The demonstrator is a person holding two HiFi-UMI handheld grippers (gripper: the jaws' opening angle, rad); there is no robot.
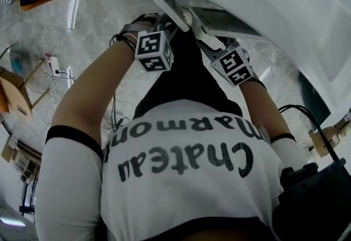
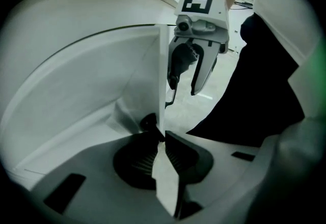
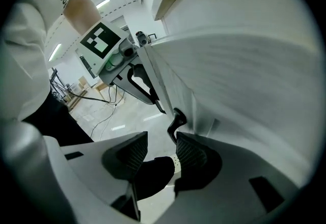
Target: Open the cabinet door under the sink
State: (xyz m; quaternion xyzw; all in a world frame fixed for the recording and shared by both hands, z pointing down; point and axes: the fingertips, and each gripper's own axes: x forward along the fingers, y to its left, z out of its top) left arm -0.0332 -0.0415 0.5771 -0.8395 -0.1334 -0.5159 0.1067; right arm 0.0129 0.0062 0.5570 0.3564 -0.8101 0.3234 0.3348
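Gripping the cabinet door (image 2: 147,65) by its edge.
Your left gripper (image 2: 164,139) pinches it; your right gripper (image 3: 162,154) stands spread alongside.

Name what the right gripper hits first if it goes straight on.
Probably the black hook at the edge of the cabinet door, just ahead of the right gripper; depth is unclear.

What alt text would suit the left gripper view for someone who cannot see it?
The left hand-held gripper pinches the thin edge of the white cabinet door between its black pads. Just beyond hangs the right hand-held gripper, jaws apart, beside the person's dark trousers.
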